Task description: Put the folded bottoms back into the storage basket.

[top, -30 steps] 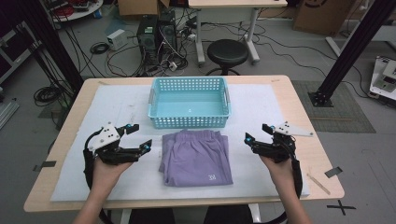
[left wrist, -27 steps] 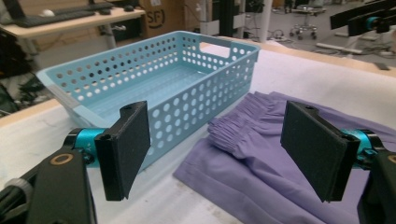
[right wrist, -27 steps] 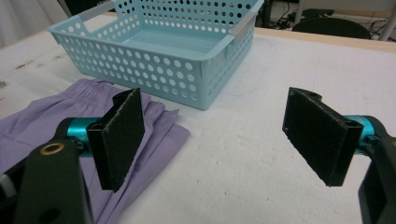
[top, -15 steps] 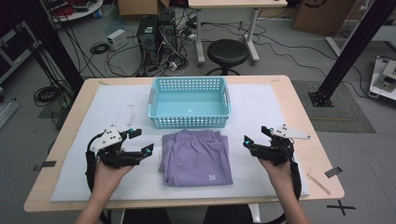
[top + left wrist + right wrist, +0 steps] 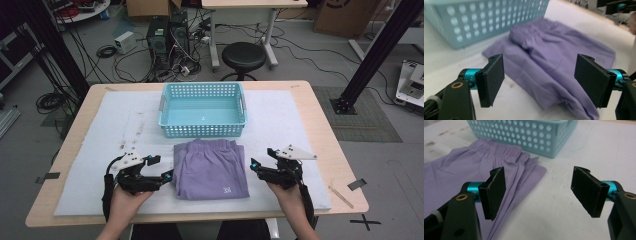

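We see the purple shorts [image 5: 211,169] lying folded flat near the front edge of the table [image 5: 320,130], in the middle, just before the blue basket [image 5: 202,110]. Our left gripper [image 5: 167,175] is just beside the left edge of the shorts, with its jaws spread wide and nothing between the pads. Our right gripper [image 5: 254,165] is just beside the right edge of the shorts. Its jaws have just been closing a little, but they are released and grasp nothing.
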Demonstrator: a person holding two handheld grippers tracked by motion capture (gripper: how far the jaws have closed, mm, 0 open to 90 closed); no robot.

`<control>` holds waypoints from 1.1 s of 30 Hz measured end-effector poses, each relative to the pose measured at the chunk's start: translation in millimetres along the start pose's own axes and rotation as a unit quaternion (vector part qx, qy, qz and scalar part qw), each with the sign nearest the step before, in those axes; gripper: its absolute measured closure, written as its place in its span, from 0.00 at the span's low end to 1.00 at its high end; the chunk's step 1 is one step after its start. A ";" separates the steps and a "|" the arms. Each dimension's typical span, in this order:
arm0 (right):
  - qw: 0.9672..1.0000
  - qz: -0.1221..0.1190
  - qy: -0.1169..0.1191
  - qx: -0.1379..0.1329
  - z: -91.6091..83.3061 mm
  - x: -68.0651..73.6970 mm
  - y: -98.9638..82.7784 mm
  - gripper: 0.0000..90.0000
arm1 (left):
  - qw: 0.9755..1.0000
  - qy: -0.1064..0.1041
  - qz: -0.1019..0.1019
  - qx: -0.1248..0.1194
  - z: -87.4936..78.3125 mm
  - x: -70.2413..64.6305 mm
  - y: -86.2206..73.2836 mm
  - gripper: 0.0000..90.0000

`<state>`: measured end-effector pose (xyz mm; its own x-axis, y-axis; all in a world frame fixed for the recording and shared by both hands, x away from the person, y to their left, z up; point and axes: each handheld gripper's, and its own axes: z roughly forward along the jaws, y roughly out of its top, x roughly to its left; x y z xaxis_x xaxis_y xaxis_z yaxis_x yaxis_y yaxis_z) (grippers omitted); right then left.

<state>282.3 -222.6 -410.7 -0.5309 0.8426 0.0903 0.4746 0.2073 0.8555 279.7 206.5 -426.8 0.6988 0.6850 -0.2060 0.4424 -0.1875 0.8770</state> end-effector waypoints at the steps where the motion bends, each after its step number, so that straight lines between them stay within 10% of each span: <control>1: 1.000 0.002 0.000 0.006 1.6 2.2 -2.2 0.32 | 1.000 0.000 -0.009 0.005 2.7 0.2 -1.5 0.27; 17: 0.991 0.033 0.046 0.123 38.7 18.8 -18.3 0.33 | 0.994 -0.015 -0.098 0.039 20.3 9.0 -13.1 0.27; 33: 0.989 0.028 0.047 0.137 49.4 34.0 -15.6 0.49 | 0.989 -0.026 -0.122 0.076 46.1 -2.1 -8.6 0.30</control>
<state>291.6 -172.6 -446.2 -0.5557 0.8090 0.1915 0.6700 0.2993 0.6794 300.3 174.2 -453.9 0.5872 0.6869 -0.4283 0.6777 -0.1278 0.7241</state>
